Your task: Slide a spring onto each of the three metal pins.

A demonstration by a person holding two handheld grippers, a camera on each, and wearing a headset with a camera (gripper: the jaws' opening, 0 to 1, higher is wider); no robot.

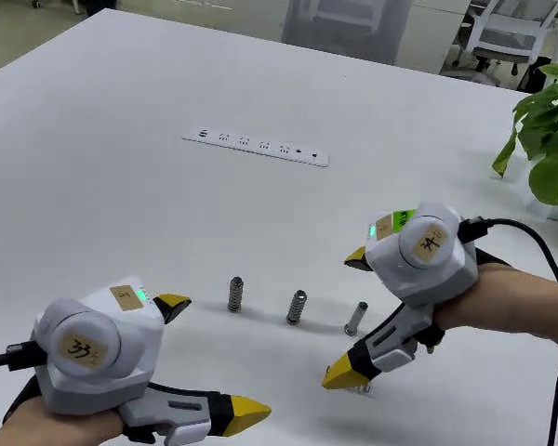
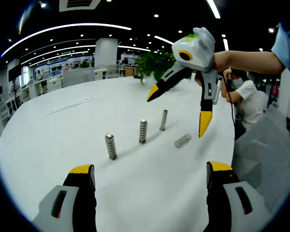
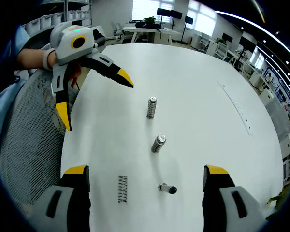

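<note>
Right gripper view: last spring (image 3: 122,189) lies flat on the table (image 3: 208,96), lower left of centre, just beside the bare pin (image 3: 167,188) at bottom centre. Right gripper (image 3: 145,170) jaws wide and empty, with spring and pin both between them. Middle pin (image 3: 158,143) and top pin (image 3: 152,107), up the centre of the frame, each carry a spring. Left gripper (image 3: 97,104) at upper left, jaws wide, holding nothing, well apart from the row.

Step in hand, as I read it: pick up the loose spring.
- Shift toward the spring so only it sits between the jaws, not the pin.
- Close across the coils near one end. Go light, it'll likely squash or flick out.
- Keep the other end free to find the pin top.
- Can't tell if the pin is fixed, so avoid side knocks.
</note>
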